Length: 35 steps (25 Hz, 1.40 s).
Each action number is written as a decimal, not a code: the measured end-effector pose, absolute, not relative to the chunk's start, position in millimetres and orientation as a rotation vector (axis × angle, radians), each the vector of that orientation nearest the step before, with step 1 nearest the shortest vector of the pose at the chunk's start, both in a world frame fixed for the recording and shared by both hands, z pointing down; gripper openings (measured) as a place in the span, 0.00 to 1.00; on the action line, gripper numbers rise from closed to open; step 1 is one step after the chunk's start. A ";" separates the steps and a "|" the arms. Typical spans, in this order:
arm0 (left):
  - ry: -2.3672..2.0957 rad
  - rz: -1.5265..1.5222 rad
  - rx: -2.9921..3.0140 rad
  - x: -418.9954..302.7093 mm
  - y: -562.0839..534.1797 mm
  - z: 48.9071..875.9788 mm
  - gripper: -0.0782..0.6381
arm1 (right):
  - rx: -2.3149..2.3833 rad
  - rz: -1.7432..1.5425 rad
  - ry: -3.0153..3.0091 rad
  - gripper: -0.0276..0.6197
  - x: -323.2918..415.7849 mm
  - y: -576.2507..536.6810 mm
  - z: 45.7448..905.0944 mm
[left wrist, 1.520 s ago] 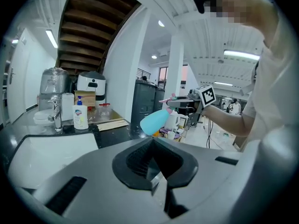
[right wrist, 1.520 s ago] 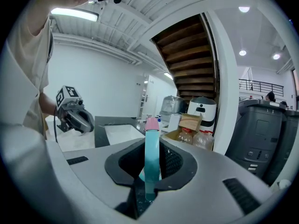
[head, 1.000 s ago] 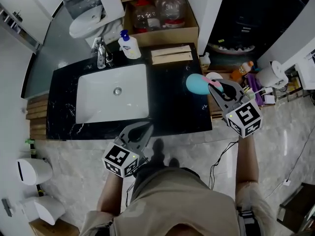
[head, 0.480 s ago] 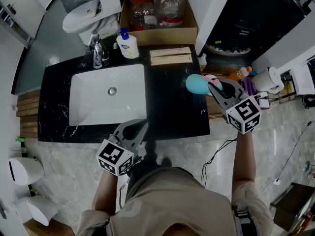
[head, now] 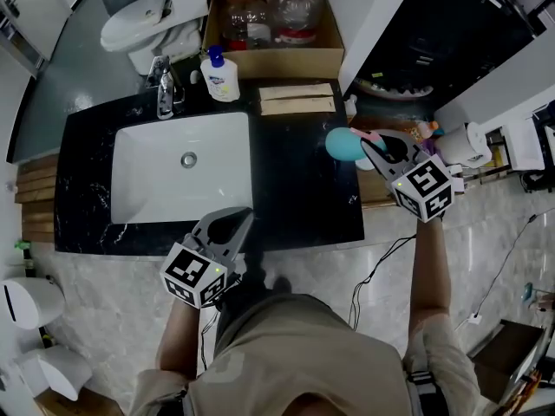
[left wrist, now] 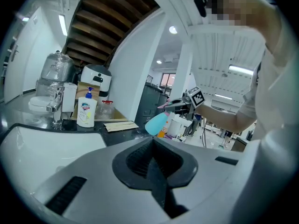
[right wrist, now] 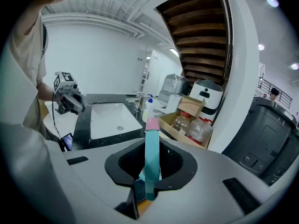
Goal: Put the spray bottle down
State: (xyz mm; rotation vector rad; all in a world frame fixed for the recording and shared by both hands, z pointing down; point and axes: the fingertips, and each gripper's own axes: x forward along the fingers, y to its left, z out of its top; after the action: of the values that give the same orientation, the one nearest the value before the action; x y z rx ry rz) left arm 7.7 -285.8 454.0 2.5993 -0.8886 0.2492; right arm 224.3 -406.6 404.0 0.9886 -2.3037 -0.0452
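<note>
With my right gripper (right wrist: 147, 174) pinched narrowly on the spray bottle (head: 342, 144), which hangs tilted over the black counter's (head: 303, 193) right edge, releasing now could topple it floorward, while my left gripper (left wrist: 154, 168) sits closed, empty, at the near edge.

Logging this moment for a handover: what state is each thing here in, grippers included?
Spray bottle: tilted, held at the counter's right edge.
Right gripper: shut on the spray bottle.
Left gripper: shut, empty.
Soap bottle: upright beside the faucet.
Sink: empty, no water running.
Cardboard box: open, bottles inside.
</note>
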 end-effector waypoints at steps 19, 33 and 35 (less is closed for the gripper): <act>-0.886 0.206 2.584 -0.2 -295.3 457.1 0.12 | 0.936 -0.019 -2.229 0.14 228.2 -438.9 417.5; -0.883 0.214 2.576 -9.3 -301.7 459.5 0.12 | 0.889 0.039 -2.207 0.14 226.3 -461.2 435.6; -0.882 0.214 2.576 -9.0 -303.6 460.3 0.12 | 0.869 0.039 -2.196 0.14 226.1 -465.2 439.0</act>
State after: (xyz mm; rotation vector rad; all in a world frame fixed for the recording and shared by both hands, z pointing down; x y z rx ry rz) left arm -9.0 -303.6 460.3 2.5763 -0.8817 0.2143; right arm 226.1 -465.2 439.0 0.8691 -2.1964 0.0394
